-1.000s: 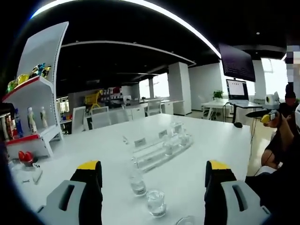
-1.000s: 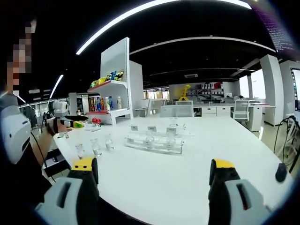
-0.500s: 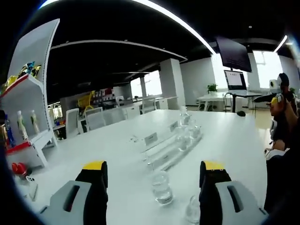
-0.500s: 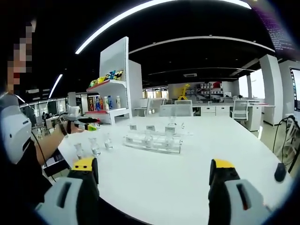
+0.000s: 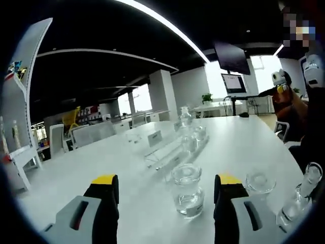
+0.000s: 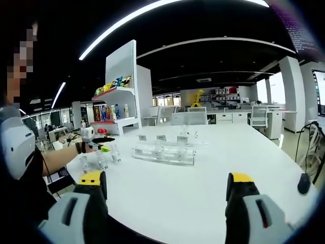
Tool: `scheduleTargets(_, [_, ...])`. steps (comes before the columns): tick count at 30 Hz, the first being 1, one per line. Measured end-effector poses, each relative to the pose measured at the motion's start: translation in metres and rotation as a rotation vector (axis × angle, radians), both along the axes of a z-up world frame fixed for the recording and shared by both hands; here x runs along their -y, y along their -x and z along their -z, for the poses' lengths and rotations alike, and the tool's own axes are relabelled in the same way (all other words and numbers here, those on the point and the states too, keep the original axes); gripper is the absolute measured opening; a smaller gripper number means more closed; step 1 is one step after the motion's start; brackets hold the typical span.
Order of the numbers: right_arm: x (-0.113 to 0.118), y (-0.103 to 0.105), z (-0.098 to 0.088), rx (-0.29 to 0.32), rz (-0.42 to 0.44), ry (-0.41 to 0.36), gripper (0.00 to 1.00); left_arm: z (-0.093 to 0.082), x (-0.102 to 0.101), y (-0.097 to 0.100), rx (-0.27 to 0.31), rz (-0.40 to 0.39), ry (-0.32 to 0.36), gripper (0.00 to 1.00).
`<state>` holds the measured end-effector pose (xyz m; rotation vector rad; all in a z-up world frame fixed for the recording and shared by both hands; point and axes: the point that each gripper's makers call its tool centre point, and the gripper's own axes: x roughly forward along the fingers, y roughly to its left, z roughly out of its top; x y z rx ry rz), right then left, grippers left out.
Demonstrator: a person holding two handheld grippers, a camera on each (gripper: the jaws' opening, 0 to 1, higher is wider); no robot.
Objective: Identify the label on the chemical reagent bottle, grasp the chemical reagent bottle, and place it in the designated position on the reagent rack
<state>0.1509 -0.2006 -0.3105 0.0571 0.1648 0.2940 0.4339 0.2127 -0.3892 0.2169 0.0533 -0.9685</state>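
Observation:
Three clear glass reagent bottles stand near the white table's edge. The nearest bottle (image 5: 188,194) sits just ahead of my left gripper (image 5: 166,184), in line with the gap between its wide-apart jaws, which touch nothing. Two more bottles (image 5: 259,182) (image 5: 300,199) stand to its right. Beyond them lies the clear acrylic reagent rack (image 5: 170,152) with small label cards and a few bottles (image 5: 186,118) in it. In the right gripper view the left gripper (image 6: 100,148) hovers by the bottles (image 6: 102,160), left of the rack (image 6: 163,153). My right gripper (image 6: 166,181) is open above the table's near edge.
A white display shelf (image 6: 120,94) with coloured items stands behind the table at the left. A black mouse (image 6: 303,184) lies at the table's right edge. A person's arm (image 6: 61,156) reaches in from the left. Chairs and desks fill the background.
The left gripper has dropped lower and closed in on the bottles, so the nearest one now looms between its jaws. The right gripper has stayed nearly still.

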Motion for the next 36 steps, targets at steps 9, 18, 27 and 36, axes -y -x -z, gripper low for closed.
scheduleTargets(9, [-0.004, -0.001, 0.005, -0.016, -0.011, 0.003, 0.94, 0.002, 0.017, 0.001, 0.003, 0.056, 0.030, 0.52])
scheduleTargets(18, [-0.003, 0.001, 0.001, -0.007, -0.011, -0.007, 0.93, 0.013, 0.026, 0.012, 0.003, 0.099, -0.005, 0.41])
scheduleTargets(27, [0.002, 0.005, 0.004, -0.013, 0.002, -0.005, 0.93, 0.016, 0.026, 0.011, -0.018, 0.100, 0.038, 0.31])
scheduleTargets(36, [0.002, 0.003, 0.005, -0.015, 0.003, -0.006, 0.92, 0.017, 0.026, 0.011, -0.037, 0.092, 0.073, 0.25])
